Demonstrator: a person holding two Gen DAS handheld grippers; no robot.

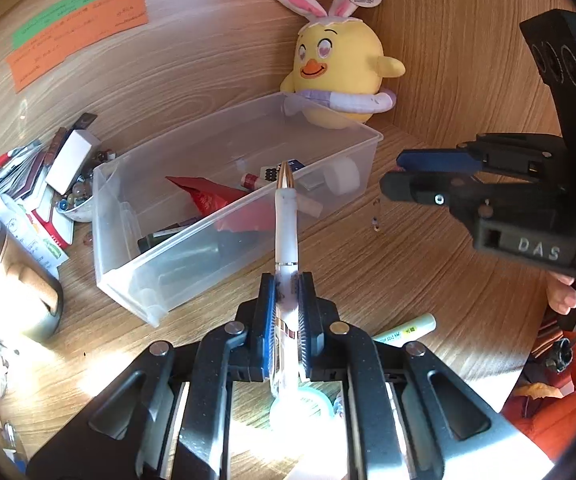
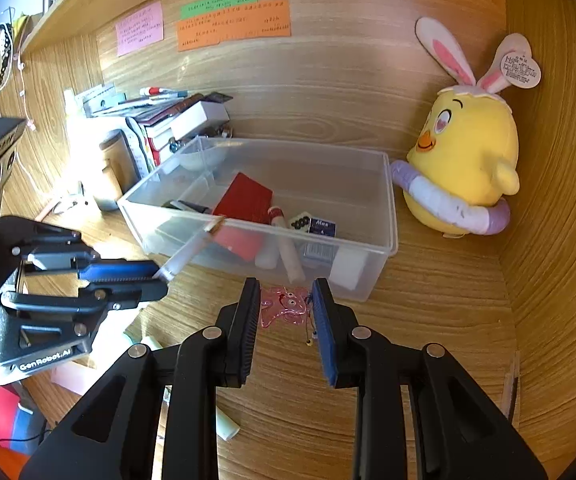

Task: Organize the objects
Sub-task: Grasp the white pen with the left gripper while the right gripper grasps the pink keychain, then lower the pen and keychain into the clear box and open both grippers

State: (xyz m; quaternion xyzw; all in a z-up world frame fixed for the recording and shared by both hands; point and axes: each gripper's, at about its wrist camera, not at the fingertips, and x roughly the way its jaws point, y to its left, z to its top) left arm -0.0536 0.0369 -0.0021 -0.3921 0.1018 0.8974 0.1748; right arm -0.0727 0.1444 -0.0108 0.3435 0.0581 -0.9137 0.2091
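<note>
The clear plastic bin [image 1: 136, 216] sits on the tabletop [image 1: 408, 272], holding a red packet [image 1: 204, 196], a glue stick [image 2: 284, 240] and small boxes. The left gripper [image 1: 287, 312] pinches a white pen [image 1: 286, 224], its long axis pointing at the bin just ahead. The right gripper [image 2: 284, 320], jaws partly spread and empty, hovers over a pink charm [image 2: 284, 304].

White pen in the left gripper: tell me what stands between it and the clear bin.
Nothing visible does. The left gripper is shut on the white pen, whose tip reaches over the clear bin's open top; the right gripper is off to the side.
</note>
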